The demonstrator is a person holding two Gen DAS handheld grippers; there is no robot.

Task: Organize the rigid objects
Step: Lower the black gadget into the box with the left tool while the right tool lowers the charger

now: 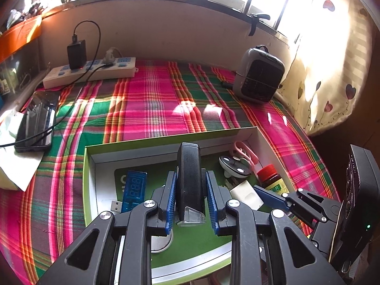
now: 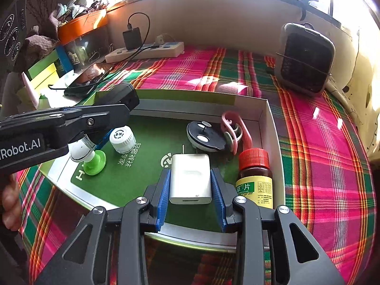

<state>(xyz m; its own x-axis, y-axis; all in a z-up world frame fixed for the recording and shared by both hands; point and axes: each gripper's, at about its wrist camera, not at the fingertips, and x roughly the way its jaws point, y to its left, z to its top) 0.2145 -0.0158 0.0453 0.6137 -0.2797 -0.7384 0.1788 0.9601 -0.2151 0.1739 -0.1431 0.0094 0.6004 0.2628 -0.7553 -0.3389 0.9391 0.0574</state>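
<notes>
The left claw (image 1: 191, 190) was clamped on a black device (image 1: 190, 180), held above the box (image 1: 166, 143). The right claw (image 2: 191, 194) gripped a white charger (image 2: 190, 178) over the box's near right part, beside a red-capped bottle (image 2: 255, 178).

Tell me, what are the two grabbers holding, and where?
The left gripper pinches a black bar-shaped gadget by its sides near its clear end. The right gripper squeezes a white plastic charger block by its sides.
</notes>
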